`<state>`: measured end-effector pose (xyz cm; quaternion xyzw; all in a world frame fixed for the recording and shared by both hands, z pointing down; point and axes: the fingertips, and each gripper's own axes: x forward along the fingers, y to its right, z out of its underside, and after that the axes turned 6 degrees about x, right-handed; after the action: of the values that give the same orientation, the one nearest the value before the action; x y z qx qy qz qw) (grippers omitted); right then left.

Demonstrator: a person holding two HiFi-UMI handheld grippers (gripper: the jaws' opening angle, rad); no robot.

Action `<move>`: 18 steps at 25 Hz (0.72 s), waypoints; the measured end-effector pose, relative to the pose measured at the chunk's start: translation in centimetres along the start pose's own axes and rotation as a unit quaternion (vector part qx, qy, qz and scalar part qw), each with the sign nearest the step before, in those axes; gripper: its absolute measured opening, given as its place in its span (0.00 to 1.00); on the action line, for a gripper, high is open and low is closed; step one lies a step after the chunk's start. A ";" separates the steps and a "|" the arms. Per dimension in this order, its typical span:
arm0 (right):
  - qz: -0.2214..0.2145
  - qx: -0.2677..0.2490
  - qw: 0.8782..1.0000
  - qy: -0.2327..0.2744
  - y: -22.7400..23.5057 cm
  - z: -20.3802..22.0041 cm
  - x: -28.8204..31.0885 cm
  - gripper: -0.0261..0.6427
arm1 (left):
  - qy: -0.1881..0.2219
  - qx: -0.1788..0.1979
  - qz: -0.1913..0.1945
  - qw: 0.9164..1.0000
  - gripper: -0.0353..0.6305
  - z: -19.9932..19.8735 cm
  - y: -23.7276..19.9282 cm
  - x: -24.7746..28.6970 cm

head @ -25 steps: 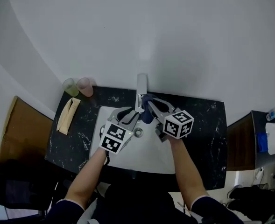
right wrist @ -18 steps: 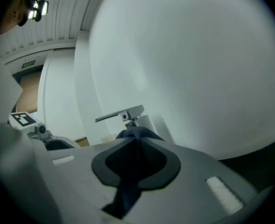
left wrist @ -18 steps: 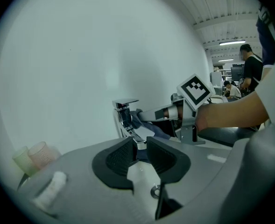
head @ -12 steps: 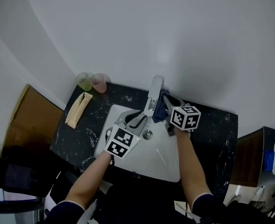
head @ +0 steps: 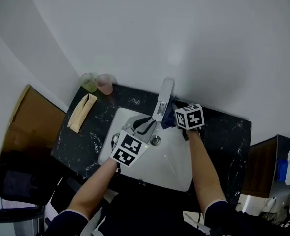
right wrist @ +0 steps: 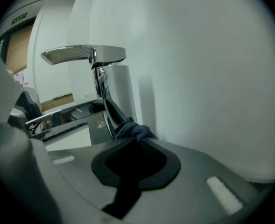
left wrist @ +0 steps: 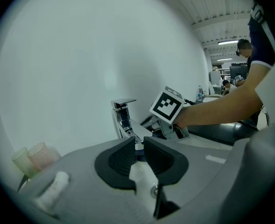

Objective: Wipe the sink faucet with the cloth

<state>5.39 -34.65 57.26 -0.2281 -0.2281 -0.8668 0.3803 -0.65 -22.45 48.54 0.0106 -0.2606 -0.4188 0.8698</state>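
The dark blue cloth [right wrist: 133, 129] is bunched against the lower part of the faucet [right wrist: 121, 92] column, on the side that faces the wall [head: 135, 33], with only a narrow gap between column and wall. The right tongs [right wrist: 137, 143] are clamped tight on the cloth, whose bundle sticks out past their tips and touches the chrome; the flat lever juts out above. The faucet stands at the back rim of the white sink [head: 172, 166], and its spout reaches forward over the basin. The left tongs [left wrist: 137, 143] sit low over the basin at the spout's end, and their jaws have just been closing to a thin slit. The spout end shows right at their tips, but whether the pads nip it I cannot tell. The drain [head: 155, 140] lies just below them, and the basin opens wide toward the person. Around the sink runs the dark speckled counter [head: 85, 141]. Well to the left, near its back corner, stand a green cup [head: 88, 82] and a pink cup [head: 104, 84], touching, with a folded beige cloth [head: 82, 112] in front of them.
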 end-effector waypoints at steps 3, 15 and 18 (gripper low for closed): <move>-0.015 0.020 0.999 0.022 0.0 -0.8 -0.6 0.08 | 0.002 0.000 0.002 1.000 0.14 0.0 0.1 0.0; -0.057 0.015 0.984 0.169 -2.8 -9.8 -7.5 0.08 | -0.007 0.001 0.008 1.000 0.14 0.7 0.2 0.2; -0.068 -0.003 0.977 0.200 -4.1 -12.0 -9.4 0.08 | -0.005 0.005 0.007 1.000 0.14 0.5 0.1 0.2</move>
<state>5.31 -33.79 41.47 -0.0355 -0.1597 -0.9195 0.3575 -0.66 -22.44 49.06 0.0107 -0.2672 -0.4112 0.8714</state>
